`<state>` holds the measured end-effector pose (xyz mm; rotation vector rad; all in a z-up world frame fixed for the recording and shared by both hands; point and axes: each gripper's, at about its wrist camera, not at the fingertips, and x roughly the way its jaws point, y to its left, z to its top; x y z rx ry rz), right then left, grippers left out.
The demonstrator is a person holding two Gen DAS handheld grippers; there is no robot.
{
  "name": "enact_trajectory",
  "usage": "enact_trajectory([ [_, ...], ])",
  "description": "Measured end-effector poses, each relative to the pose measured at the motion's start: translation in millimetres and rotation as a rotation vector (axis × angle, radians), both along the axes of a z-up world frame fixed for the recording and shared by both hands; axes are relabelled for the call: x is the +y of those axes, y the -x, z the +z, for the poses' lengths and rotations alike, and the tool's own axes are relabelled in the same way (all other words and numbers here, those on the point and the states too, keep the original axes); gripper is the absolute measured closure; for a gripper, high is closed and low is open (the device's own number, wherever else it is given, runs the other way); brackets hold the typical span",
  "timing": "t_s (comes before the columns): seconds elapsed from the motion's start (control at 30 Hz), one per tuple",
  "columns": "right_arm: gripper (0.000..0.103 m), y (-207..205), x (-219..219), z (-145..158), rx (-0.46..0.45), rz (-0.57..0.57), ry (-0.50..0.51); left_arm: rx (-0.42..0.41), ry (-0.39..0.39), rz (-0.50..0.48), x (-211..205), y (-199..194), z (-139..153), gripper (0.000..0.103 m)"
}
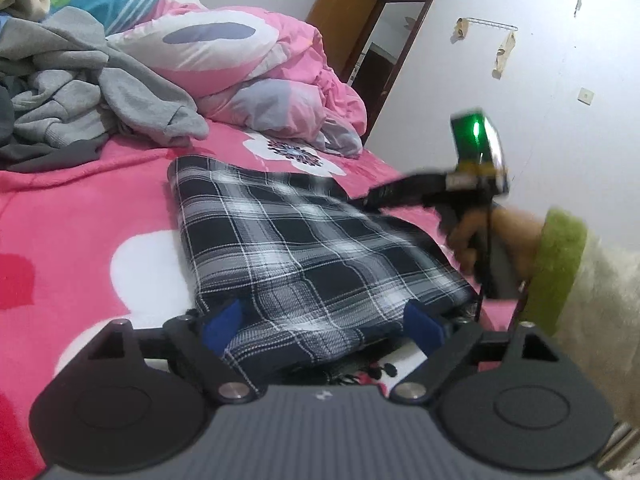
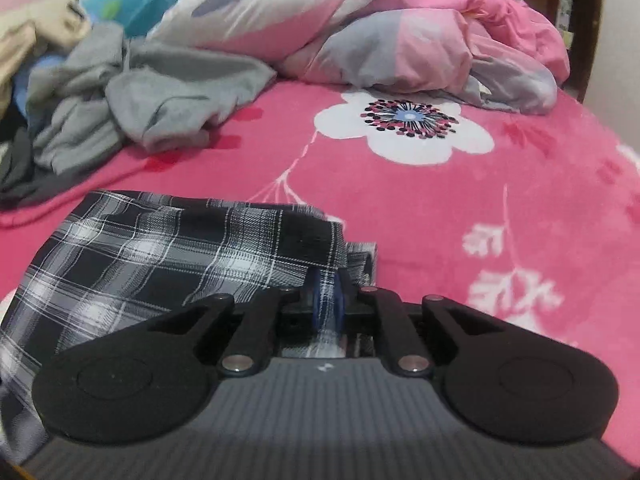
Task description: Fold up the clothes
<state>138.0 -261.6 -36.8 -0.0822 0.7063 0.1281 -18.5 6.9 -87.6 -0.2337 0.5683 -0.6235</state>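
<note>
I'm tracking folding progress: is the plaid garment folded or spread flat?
Folded: the plaid garment lies as a compact layered rectangle on the pink bedspread, its stacked edges visible at the corner.

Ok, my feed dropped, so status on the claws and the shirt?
Left claw open, straddling plaid shirt edge. Right claw shut on shirt fabric. Grey clothes pile behind, apart from the shirt.

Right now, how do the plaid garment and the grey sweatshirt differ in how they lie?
The plaid garment lies folded into a flat rectangle near the bed's front; the grey sweatshirt sits crumpled in a heap farther back. The right tool pinches the plaid's edge; nothing touches the sweatshirt. Both rest on the pink floral blanket.
</note>
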Motion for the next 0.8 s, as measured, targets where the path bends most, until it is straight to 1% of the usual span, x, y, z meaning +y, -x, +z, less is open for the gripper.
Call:
enact_trajectory([
  [0.03, 0.096, 1, 1, 12, -0.019, -0.011, -0.005, -0.001, -0.002, -0.001, 0, 0, 0, 0.014],
  [0.1, 0.096, 7, 9, 36, -0.082, 0.012, -0.042, 0.001, -0.001, -0.002, 1, 0, 0, 0.014],
  [0.2, 0.096, 9, 27, 49, -0.1, 0.097, -0.151, 0.008, 0.007, -0.004, 3, -2, 0, 0.014],
  [0.23, 0.096, 7, 34, 48, -0.087, 0.128, -0.178, 0.01, 0.008, -0.004, 4, -2, 0, 0.014],
  [0.3, 0.096, -1, 53, 35, -0.035, 0.192, -0.211, 0.011, 0.007, -0.002, 5, -2, 0, 0.014],
  [0.33, 0.096, -6, 61, 24, 0.004, 0.203, -0.21, 0.011, 0.006, -0.001, 5, -1, 0, 0.014],
  [0.43, 0.096, -26, 86, -18, 0.142, 0.174, -0.147, 0.013, 0.004, 0.002, 6, -1, 0, 0.014],
  [0.47, 0.096, -28, 89, -25, 0.153, 0.157, -0.13, 0.014, 0.005, 0.003, 6, -1, 0, 0.014],
  [0.57, 0.096, -29, 93, -20, 0.142, 0.13, -0.128, 0.021, 0.015, 0.0, 9, -1, -1, 0.014],
  [0.63, 0.094, -25, 99, -2, 0.118, 0.139, -0.123, 0.018, 0.011, -0.004, 9, -1, -1, 0.014],
  [0.67, 0.094, -23, 103, 8, 0.093, 0.173, -0.137, 0.016, 0.007, -0.005, 8, -1, -1, 0.014],
  [0.73, 0.094, -20, 113, 20, 0.078, 0.25, -0.185, 0.011, -0.003, -0.008, 7, 0, -1, 0.013],
  [0.8, 0.093, -24, 125, 14, 0.106, 0.31, -0.212, 0.007, -0.013, -0.008, 5, 0, -1, 0.013],
])
